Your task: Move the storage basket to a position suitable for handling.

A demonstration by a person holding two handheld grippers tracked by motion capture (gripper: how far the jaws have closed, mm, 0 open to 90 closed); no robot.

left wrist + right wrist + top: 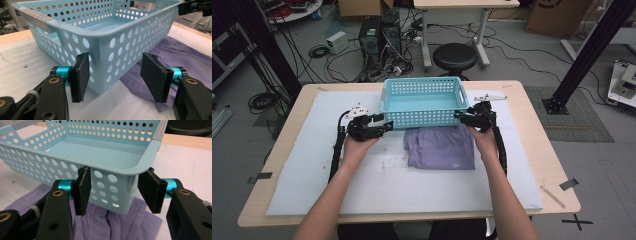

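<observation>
Light blue basket (422, 101) on the white mat (312, 185), toward the far edge of the table (532, 150), about midway between its left and right edges. Perforated walls, empty inside, a grey strip along each end rim. Near long wall resting over the far edge of a folded purple cloth (441, 147), which lies flat on the mat just toward the person's side.

Left gripper (371, 125) at the basket's near-left corner, held in a hand (357, 147) reaching in from the near edge. In the left gripper view, jaws spread wide, one pad (80, 76) to each side of the basket (105, 47) corner, nothing clamped; corner sits between the pads without clear contact. Purple cloth (185, 57) showing under and beyond that corner.

Right gripper (476, 119) at the near-right corner, held in the other hand (484, 142). In the right gripper view, jaws likewise parted, straddling the corner of the basket (100, 155); one pad (82, 191) against the long wall's outer face, the other just behind the end wall, below the rim. Whether either pad actually presses the plastic cannot be told. Cloth (112, 225) lying beneath the corner, its gathered edge visible between the jaws.

Basket tilted in neither gripper view beyond what the camera angle gives; base looks down on mat and cloth.
</observation>
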